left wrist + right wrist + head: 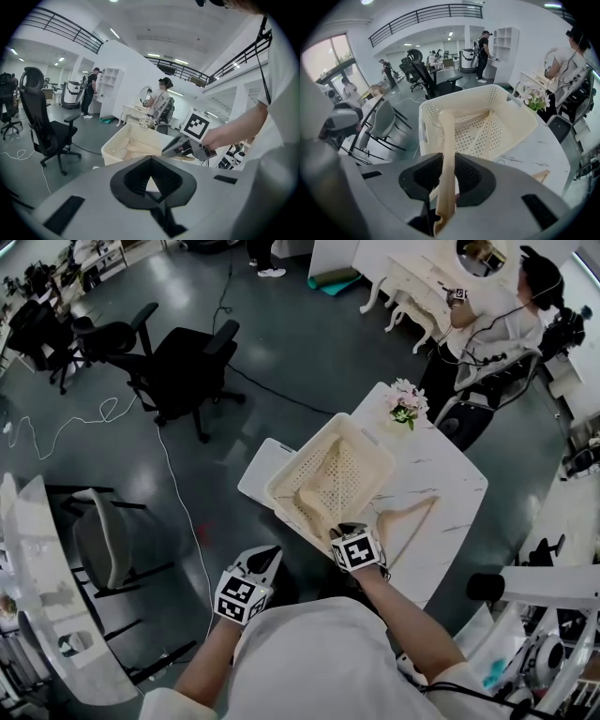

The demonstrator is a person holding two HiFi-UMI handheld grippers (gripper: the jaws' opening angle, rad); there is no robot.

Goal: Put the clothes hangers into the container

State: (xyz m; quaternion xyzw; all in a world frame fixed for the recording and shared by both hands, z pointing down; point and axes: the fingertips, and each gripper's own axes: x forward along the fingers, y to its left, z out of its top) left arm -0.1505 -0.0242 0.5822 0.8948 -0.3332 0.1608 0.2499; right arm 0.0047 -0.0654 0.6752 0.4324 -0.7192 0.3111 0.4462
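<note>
The right tool (447,176) is clamping a wooden hanger (445,140) by one arm, and the hanger is reaching over the near rim of the basket (518,115), toward 12 o'clock from the tool. Other hangers (485,136) are already lying on the basket floor. To do this well, I'd say the person should be carrying the whole hanger past the rim and lowering it until it is lying flat beside the others. Only then should they be letting go, so that no end is catching on the wall. A second hanger (408,512) is waiting on the surface (450,493) at about 2 o'clock from that tool. The left tool (151,180) is hanging at the basket's 7 o'clock, jaws apart and gripping nothing
</note>
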